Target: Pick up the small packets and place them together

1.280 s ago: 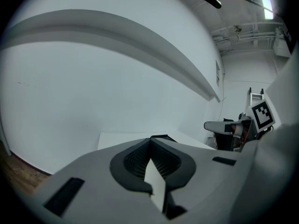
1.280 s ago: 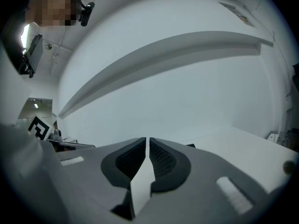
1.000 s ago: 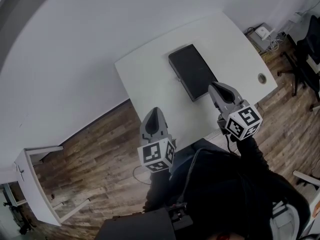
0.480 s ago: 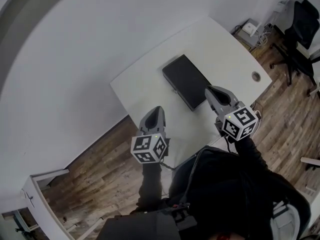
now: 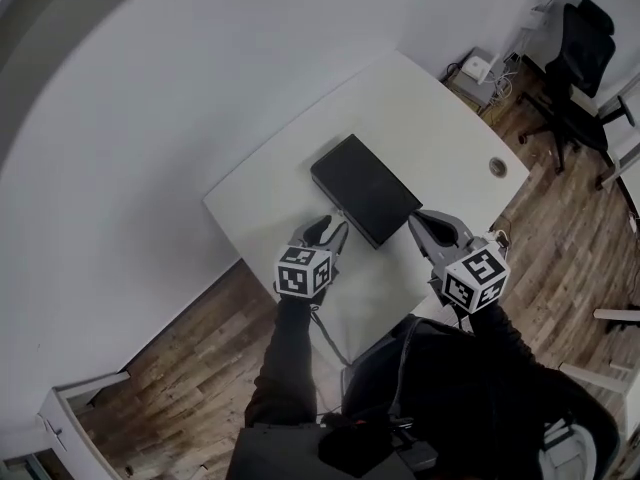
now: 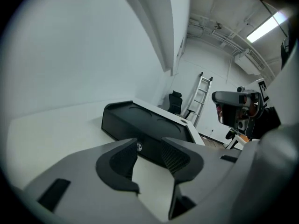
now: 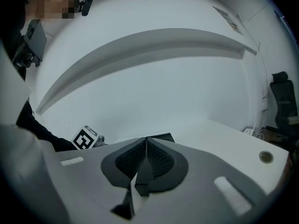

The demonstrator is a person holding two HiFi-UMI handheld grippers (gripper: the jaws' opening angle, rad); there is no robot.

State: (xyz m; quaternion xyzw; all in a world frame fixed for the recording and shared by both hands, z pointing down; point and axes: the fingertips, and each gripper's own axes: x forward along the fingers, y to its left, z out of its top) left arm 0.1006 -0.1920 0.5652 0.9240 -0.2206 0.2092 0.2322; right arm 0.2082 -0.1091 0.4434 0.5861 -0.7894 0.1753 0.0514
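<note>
In the head view a white table [image 5: 440,108] runs from the centre toward the upper right, and a flat black case [image 5: 362,188] lies closed on it near the middle of the frame. The small packets cannot be made out in any view. The left gripper [image 5: 330,230] sits just below and left of the case, with its tips at the case's near edge. Its marker cube [image 5: 303,271] is lower in the frame, over the table's edge. The right gripper [image 5: 418,218] is at centre right, and its tip is just beside the case's lower right corner. In the left gripper view the jaws have just been opening and now stand well apart. Nothing is gripped between them. Bare tabletop shows in the gap, and the case's front wall with a small metal fitting lies just beyond the tips. In the right gripper view the two ribbed pads [image 7: 154,160] are pressed flat together with nothing between them. A corner of the black case peeks over them at centre frame, and the other gripper's marker cube is at lower left. A round cable hole [image 5: 497,167] marks the table's right end, and a black office chair [image 5: 570,63] stands on the wooden floor [image 5: 180,368] at the upper right.
</note>
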